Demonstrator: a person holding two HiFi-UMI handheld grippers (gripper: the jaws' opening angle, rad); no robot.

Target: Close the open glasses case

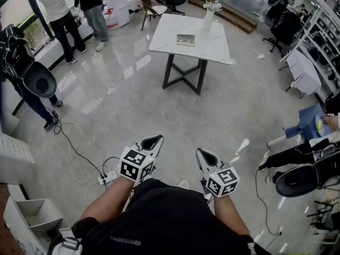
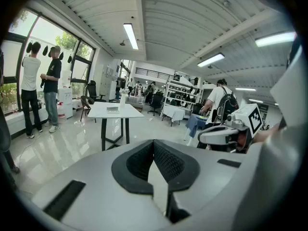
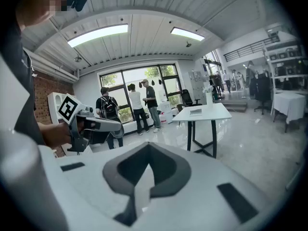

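Awaiting approach: glasses case (image 1: 185,39) set on white table (image 1: 212,51), upper centre of frame, well apart from grippers. Left gripper (image 1: 151,141) & right gripper (image 1: 206,156): jaws pressed together, nothing gripped; carried low nr body, prob. because case is out of reach.

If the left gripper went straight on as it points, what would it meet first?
Nothing near. The left gripper, shut and empty, points over floor just right of the white table; the way looks free toward the far shelving, though depth is unclear.
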